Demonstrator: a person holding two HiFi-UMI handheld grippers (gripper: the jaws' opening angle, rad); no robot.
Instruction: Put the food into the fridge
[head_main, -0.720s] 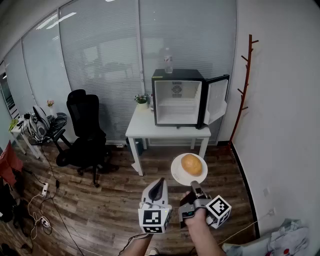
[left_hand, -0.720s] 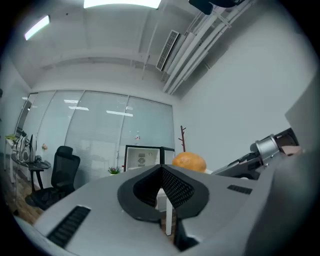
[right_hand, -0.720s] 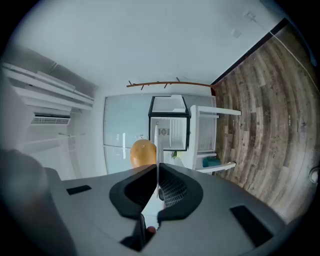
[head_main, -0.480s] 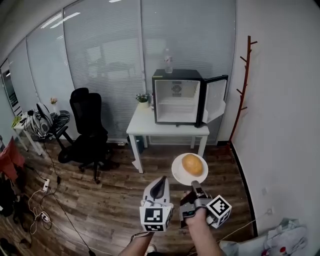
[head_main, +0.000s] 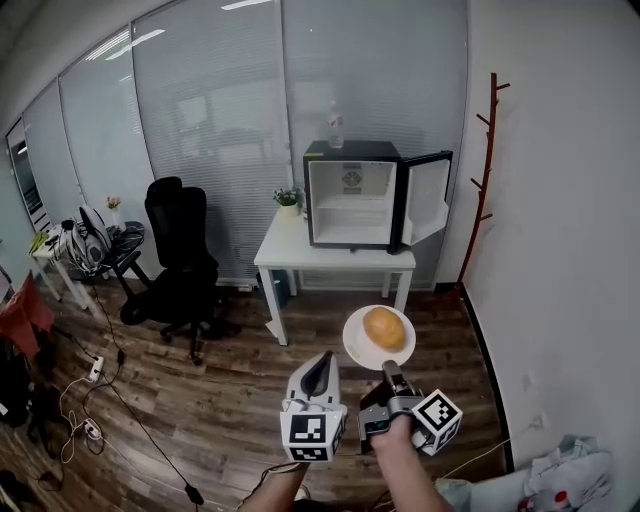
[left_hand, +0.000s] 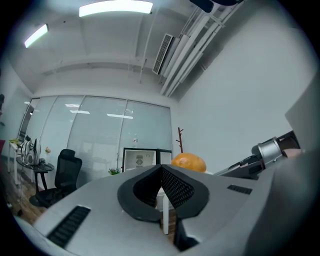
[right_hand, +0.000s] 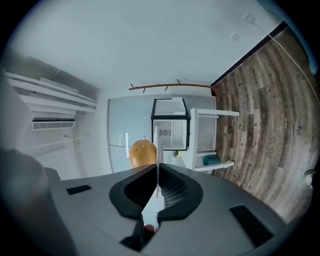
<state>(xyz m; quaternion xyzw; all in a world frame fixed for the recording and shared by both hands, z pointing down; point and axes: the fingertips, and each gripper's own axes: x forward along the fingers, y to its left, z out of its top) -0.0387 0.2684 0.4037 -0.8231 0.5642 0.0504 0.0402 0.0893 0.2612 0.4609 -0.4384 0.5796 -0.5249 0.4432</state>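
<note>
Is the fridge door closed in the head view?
No, the fridge has its door standing open at the right, white interior exposed.

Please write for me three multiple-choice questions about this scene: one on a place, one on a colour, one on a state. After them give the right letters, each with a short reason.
1. Where does the fridge stand?
A. on a wall shelf
B. on the white table
C. on a stool

2. What colour is the plate under the bun?
A. blue
B. black
C. white

3. In what state is the fridge door?
A. open
B. closed
C. taken off

Answers:
1 B, because the base of the fridge rests on the tabletop.
2 C, because the rim of the plate shows white around the bun.
3 A, because the door is swung out to the side and the white inside shows.
</note>
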